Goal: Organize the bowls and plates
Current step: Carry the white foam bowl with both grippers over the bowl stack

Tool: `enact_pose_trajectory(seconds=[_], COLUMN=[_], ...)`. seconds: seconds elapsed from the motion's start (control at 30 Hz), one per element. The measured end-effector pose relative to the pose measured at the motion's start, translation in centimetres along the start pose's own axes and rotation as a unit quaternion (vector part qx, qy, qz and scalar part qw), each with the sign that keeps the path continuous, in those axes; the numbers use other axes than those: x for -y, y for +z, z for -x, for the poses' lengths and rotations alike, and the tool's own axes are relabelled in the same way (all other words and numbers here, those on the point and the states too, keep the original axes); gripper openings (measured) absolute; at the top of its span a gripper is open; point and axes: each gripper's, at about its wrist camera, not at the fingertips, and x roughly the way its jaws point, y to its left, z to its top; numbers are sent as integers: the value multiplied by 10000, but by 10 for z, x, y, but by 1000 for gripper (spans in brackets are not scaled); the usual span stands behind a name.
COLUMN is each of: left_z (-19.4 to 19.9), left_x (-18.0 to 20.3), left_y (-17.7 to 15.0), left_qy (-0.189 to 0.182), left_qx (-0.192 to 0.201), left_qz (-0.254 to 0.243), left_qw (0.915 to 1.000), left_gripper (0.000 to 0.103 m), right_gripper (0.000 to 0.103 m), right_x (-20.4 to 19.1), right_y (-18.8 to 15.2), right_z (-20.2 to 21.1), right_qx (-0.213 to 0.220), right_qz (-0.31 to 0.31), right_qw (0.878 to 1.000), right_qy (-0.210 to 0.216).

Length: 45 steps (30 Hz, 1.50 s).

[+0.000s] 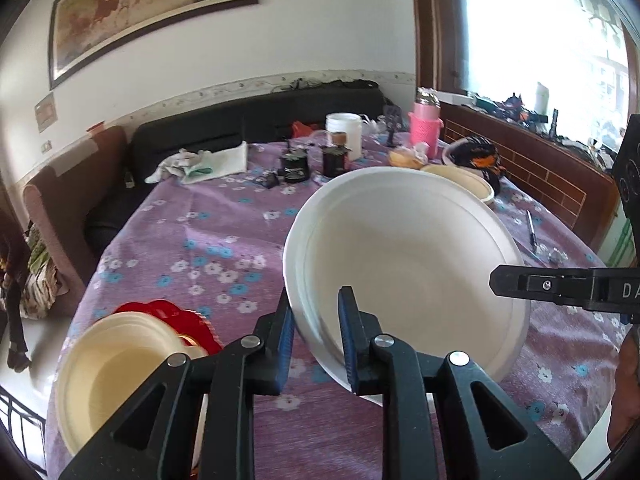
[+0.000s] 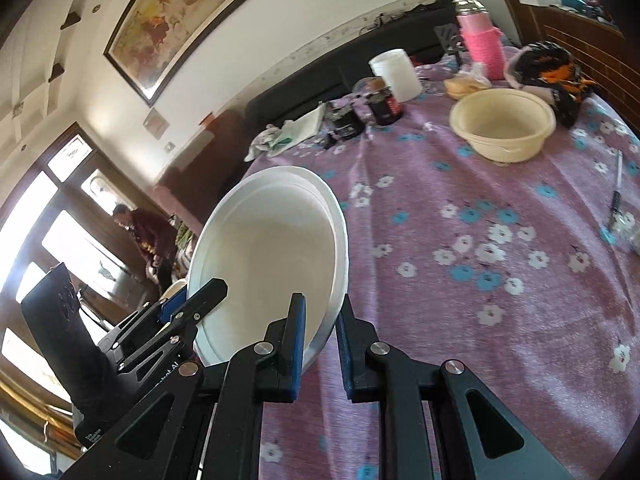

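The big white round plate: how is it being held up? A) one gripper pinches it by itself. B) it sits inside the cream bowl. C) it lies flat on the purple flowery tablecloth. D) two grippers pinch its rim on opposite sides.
D: the left gripper clamps one edge of the big white round plate while the right gripper clamps the opposite edge, so it hangs tilted above the purple flowery tablecloth.

Right gripper: white letters "DA", cut off at frame edge. Left gripper: partial white lettering ending "AI". Jar labels unreadable.
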Motion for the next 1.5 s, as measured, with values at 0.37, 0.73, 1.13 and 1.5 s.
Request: enact_pose_trajectory(seconds=[0.37,0.73,1.13,1.5], left_z=[31,82,79,64], left_x=[-42,-113,-159,-170], left_y=[2,-5,-43,-62], left_qy=[324,750,1010,1029], left_qx=[235,525,134,-174], left_qz=[314,856,1304,1444], left_qw=[9987,9921,9862,9840], left_gripper=[25,30,30,30], right_gripper=[17,17,19,19], right_x=[-44,-122,-167,-164], right_y=[10,17,-11,-27], right_z=[-24,-52,-108,-133], right_qx=[-251,-636,-1366,-1751], right_qz=[233,730,981,949], right_qw=[9988,9915,9806,9761], right_qy=[353,866,1006,867])
